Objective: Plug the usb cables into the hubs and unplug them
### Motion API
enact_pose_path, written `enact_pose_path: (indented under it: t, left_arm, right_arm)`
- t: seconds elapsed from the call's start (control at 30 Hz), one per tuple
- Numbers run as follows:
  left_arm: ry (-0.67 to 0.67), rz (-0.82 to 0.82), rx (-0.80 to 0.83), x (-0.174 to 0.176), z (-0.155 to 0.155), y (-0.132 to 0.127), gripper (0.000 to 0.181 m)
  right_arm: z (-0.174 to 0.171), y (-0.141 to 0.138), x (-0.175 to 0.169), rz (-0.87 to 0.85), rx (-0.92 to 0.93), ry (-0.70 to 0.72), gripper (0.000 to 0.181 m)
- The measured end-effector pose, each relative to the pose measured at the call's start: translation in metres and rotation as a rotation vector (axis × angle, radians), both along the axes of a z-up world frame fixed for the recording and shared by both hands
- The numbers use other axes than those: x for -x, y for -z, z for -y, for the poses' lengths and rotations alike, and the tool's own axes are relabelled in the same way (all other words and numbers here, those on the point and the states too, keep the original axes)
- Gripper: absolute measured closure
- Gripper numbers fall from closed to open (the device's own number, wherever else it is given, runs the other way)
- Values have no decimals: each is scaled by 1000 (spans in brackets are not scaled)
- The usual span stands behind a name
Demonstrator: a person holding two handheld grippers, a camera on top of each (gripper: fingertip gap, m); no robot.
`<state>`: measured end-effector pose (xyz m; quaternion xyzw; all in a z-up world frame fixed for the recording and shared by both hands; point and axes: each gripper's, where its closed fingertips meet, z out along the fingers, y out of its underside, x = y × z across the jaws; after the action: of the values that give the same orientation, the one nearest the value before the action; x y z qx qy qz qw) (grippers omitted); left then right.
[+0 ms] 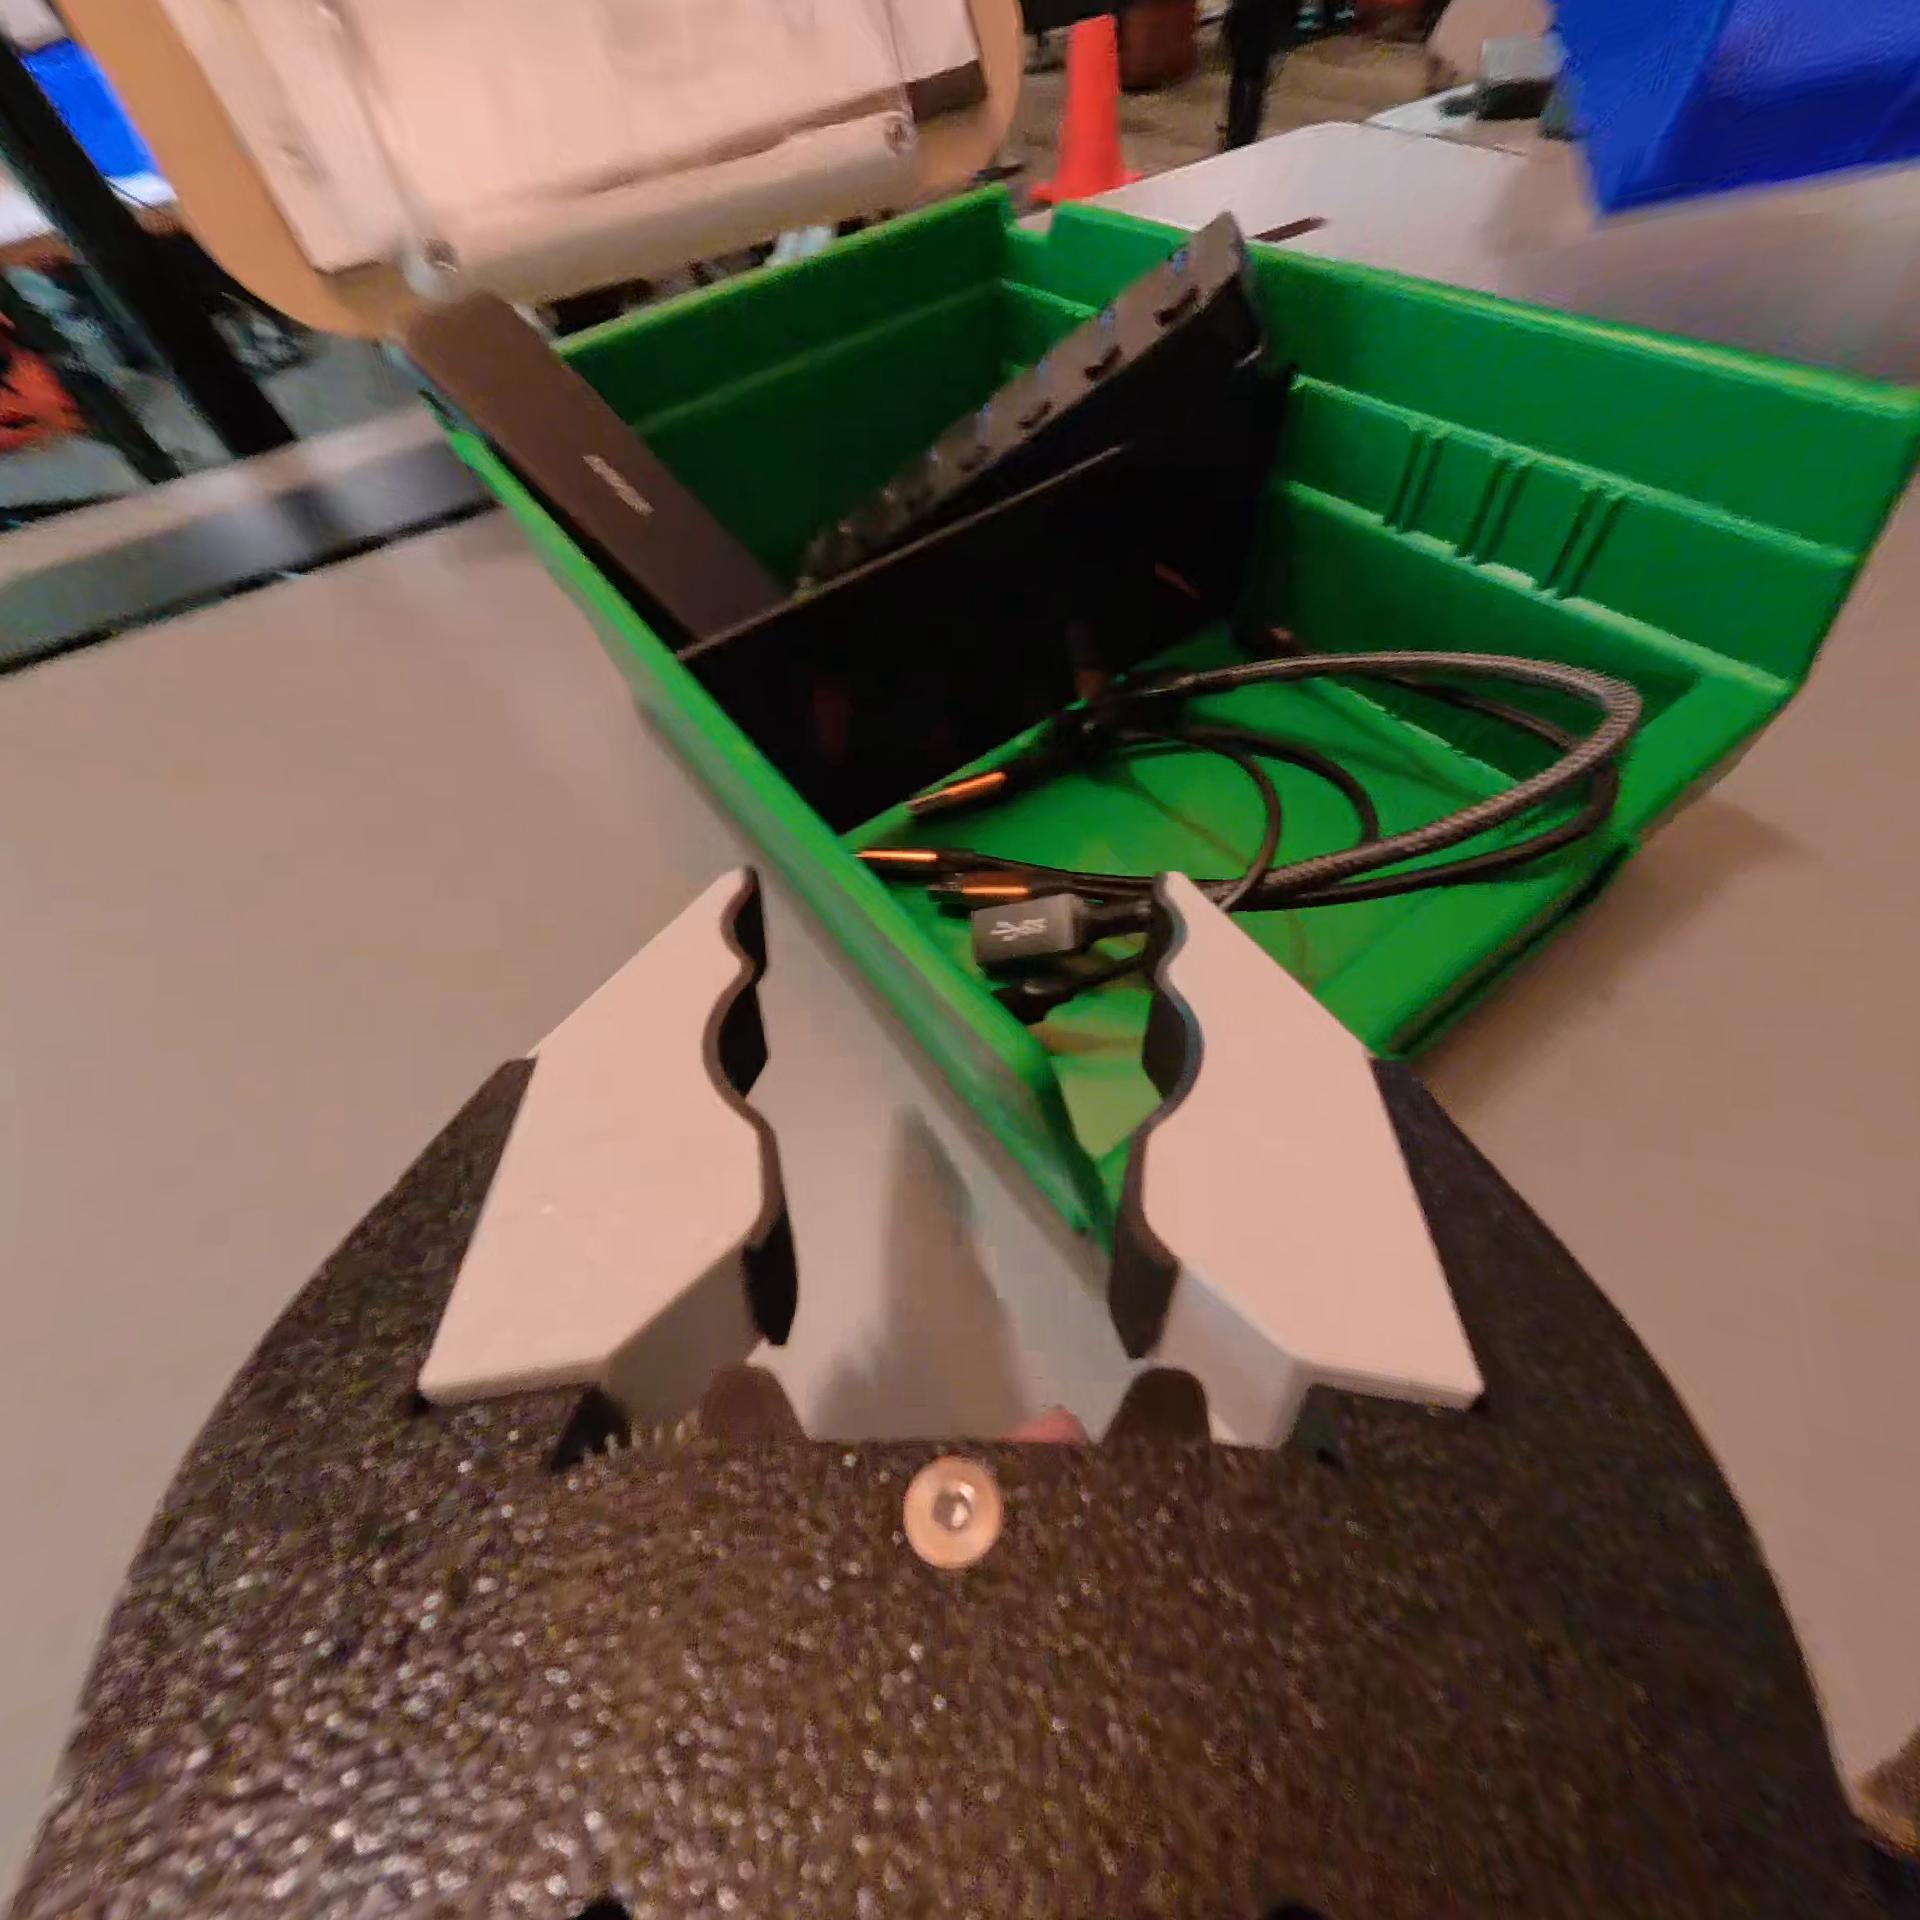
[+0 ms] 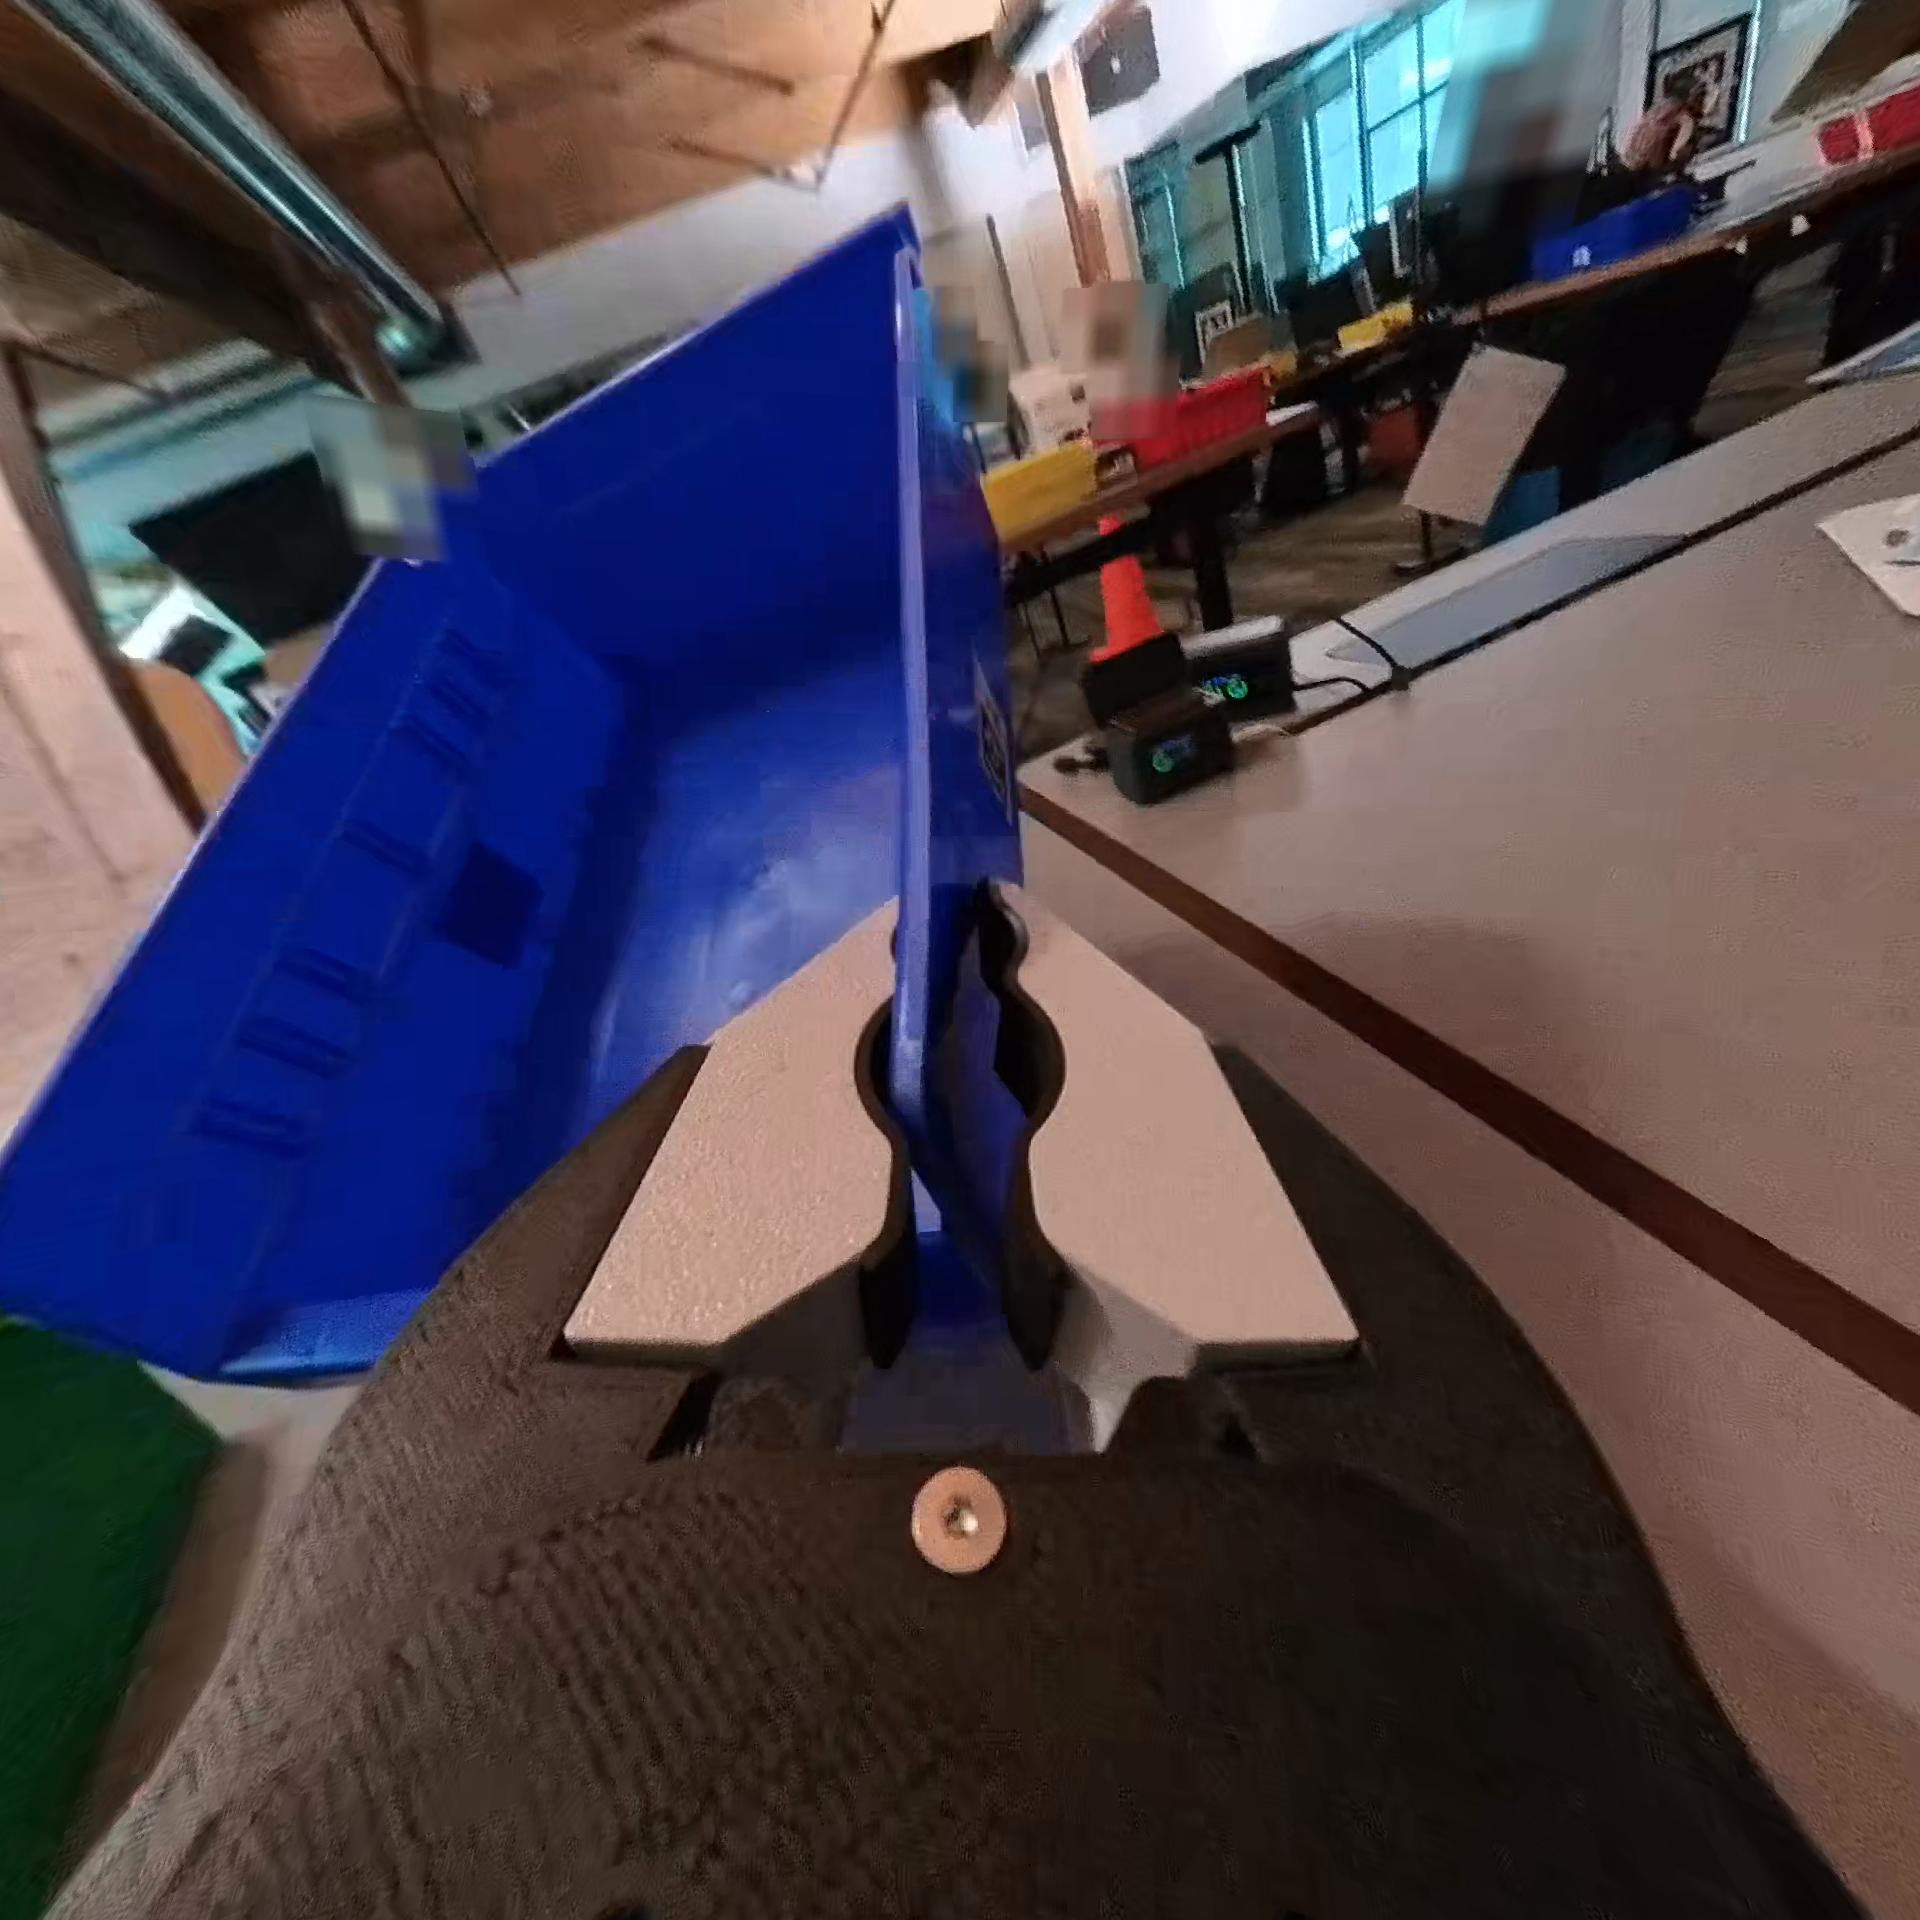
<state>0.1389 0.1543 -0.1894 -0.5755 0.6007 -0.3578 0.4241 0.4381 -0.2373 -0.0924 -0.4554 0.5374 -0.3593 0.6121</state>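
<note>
left tool [image 1: 961, 997] is spread wide, nothing between its fingers, hovering just over the near corner of the green bin [image 1: 1558, 436] on the grey tabletop [image 1: 312, 883]. inside the bin: usb cables [image 1: 1351, 790] lie coiled in the near compartment w/ a grey plug [image 1: 1023, 930] close to the near-left wall; a black divider [image 1: 935, 675] stands across the middle. behind it one black hub [image 1: 1132, 353] leans tilted in the far compartment, another black hub [image 1: 592, 478] leans over the left wall. right tool [image 2: 951, 1049] is pinching the rim of a blue bin [image 2: 520, 831], held tilted up off the tabletop [image 2: 1558, 935]; bin interior looks empty. orange cone [image 2: 1127, 592] far back, small black devices [image 2: 1169, 753] at the far tabletop edge.
</note>
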Motion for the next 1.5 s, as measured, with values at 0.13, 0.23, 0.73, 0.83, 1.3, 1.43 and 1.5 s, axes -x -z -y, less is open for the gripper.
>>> enact_pose_path:
  t: [0.13,0.23,0.73,0.83,1.3,1.43,1.5]
  left_arm:
    - [-65,-4,-79,1,-30,-2,160]
    - [-190,-17,-232,9,-85,-3,174]
    - [-515,34,29,59,-297,-2,173]
    - [-529,52,58,60,-322,-2,179]
    - [-511,-40,-90,62,-362,-18,154]
    - [-396,-31,-159,40,-337,-54,151]
    - [-344,-64,-147,24,-331,-62,149]
  right_arm:
    - [17,46,-20,-146,69,-5,175]
    - [11,64,-30,-199,110,-51,176]
    - [-26,98,-85,-378,232,-300,178]
    - [-23,94,-86,-345,332,-263,175]
    - [-271,-11,65,254,424,-710,103]
    - [-356,23,106,202,455,-919,101]
    - [-374,44,122,153,556,-990,93]
